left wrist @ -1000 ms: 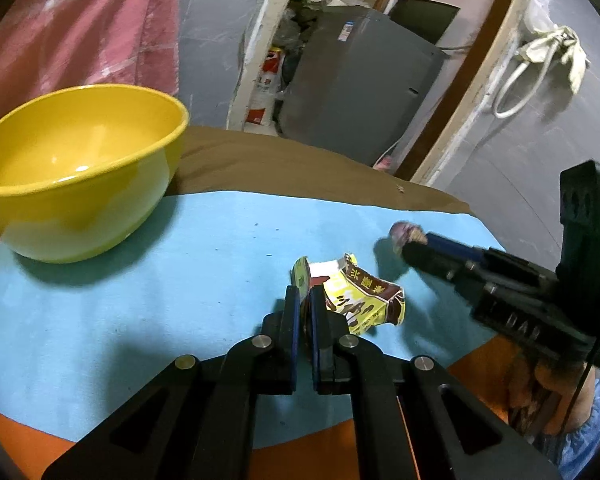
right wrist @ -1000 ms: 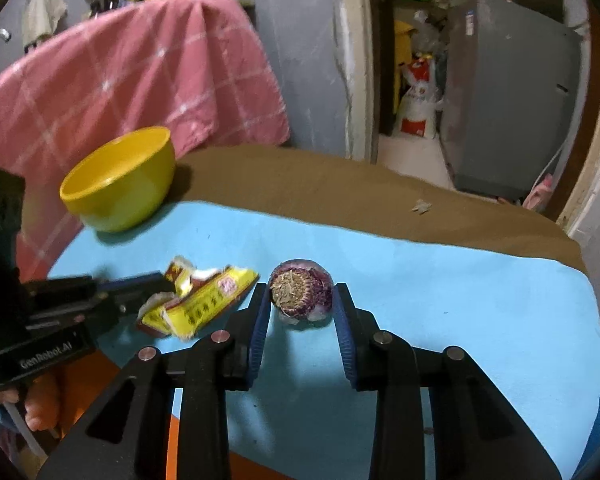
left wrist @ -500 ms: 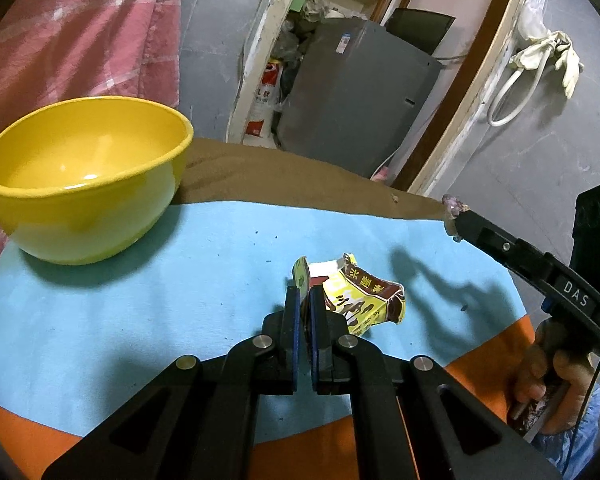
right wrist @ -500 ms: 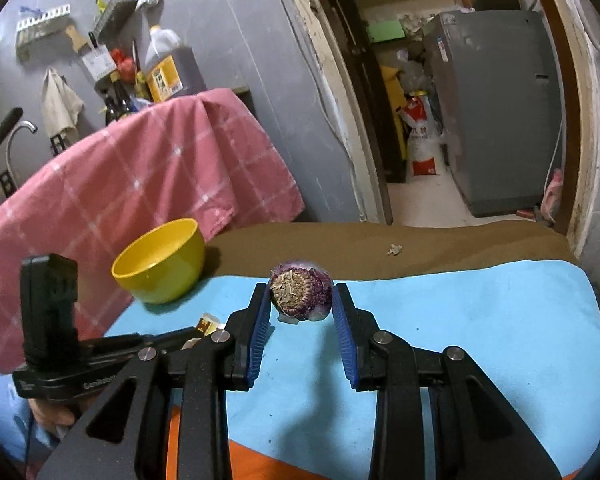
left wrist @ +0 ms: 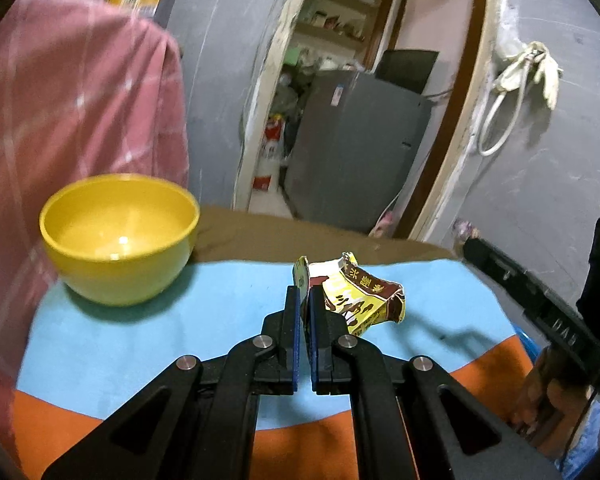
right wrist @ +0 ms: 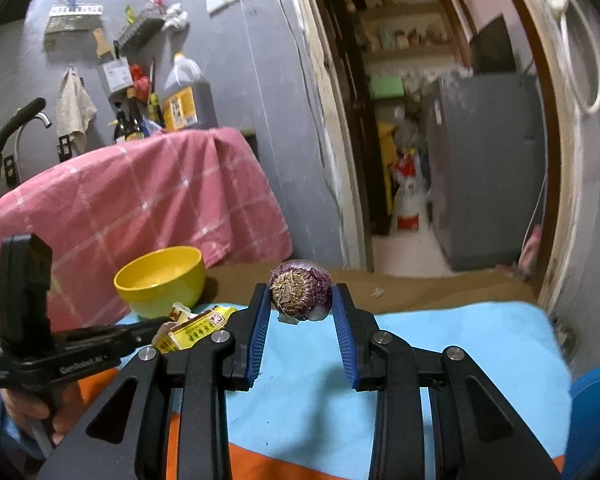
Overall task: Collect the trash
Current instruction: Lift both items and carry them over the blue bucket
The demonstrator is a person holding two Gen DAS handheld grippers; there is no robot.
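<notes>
My left gripper (left wrist: 304, 300) is shut on a crumpled yellow and brown snack wrapper (left wrist: 360, 296) and holds it above the blue mat (left wrist: 140, 344). The wrapper also shows in the right wrist view (right wrist: 196, 328). My right gripper (right wrist: 300, 304) is shut on a purple onion piece (right wrist: 300, 296) and holds it in the air above the mat (right wrist: 460, 344). In the left wrist view the onion piece (left wrist: 464, 228) shows at the tip of the right gripper. A yellow bowl (left wrist: 120, 236) stands at the mat's far left; the right wrist view shows it too (right wrist: 160, 280).
A brown table top (left wrist: 268, 240) lies under the mat. A pink checked cloth (right wrist: 132, 216) hangs behind the bowl. A grey fridge (left wrist: 356, 152) stands in the doorway beyond. An orange band (left wrist: 300, 448) borders the mat's near edge.
Both grippers have risen off the mat with their loads. The wrapper has left the mat with the left gripper. The onion piece went up with the right gripper.
</notes>
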